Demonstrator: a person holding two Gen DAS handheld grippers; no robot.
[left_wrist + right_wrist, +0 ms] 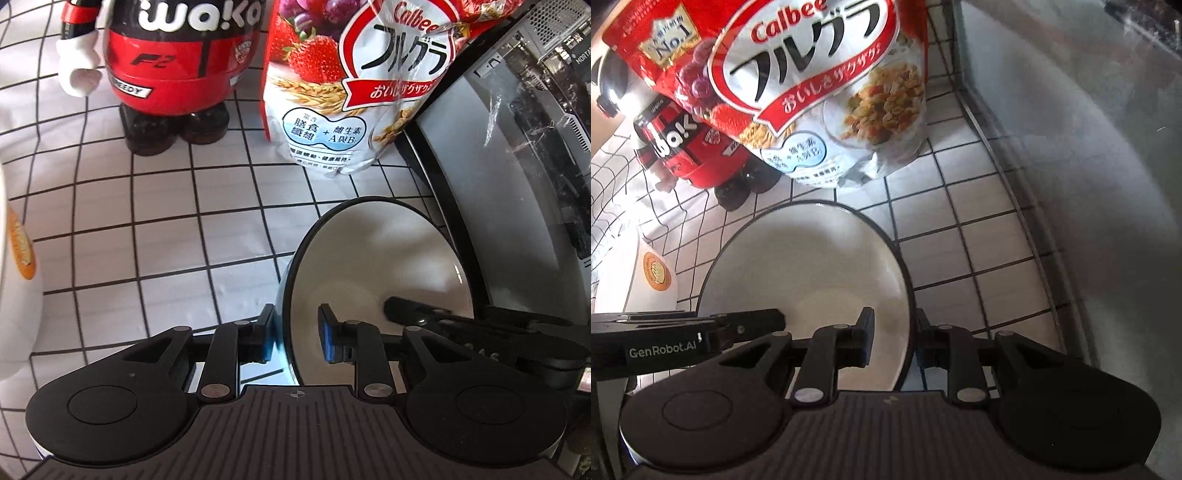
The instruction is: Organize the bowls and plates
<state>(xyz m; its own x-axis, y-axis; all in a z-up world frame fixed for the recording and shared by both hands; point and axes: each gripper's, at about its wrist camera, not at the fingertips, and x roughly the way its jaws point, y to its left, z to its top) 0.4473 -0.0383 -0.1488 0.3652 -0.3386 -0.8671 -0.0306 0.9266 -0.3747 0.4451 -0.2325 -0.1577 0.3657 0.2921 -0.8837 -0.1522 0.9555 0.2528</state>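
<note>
White bowl [373, 266] w/ thin black rim, resting on checked worktop [166, 236], near the right edge, just beside the grey curved wall [1089, 166]. Straddled at the rim from both sides: left tongs [295, 338] w/ one blue pad outside, touching the wall of the bowl, other pad inside w/ a clear gap — so released, not pressing. Right tongs [893, 341] on the opposite rim, one finger inside, one outside; gap looks small, but cannot tell if pads really clamp.

Far side: cereal bag [820, 85] standing upright, close behind the bowl; red bottle figure [177, 66] to its left. White container w/ orange label [655, 275] at far left, apart from the bowl.

Step in hand, prob.: bowl just set down at its place, grips letting go. Next move calls for: opening both tongs wider, then lifting straight up so no pad drags the rim; care w/ the cereal bag behind, easy to knock. After that, going to next plate or bowl — none visible here.
</note>
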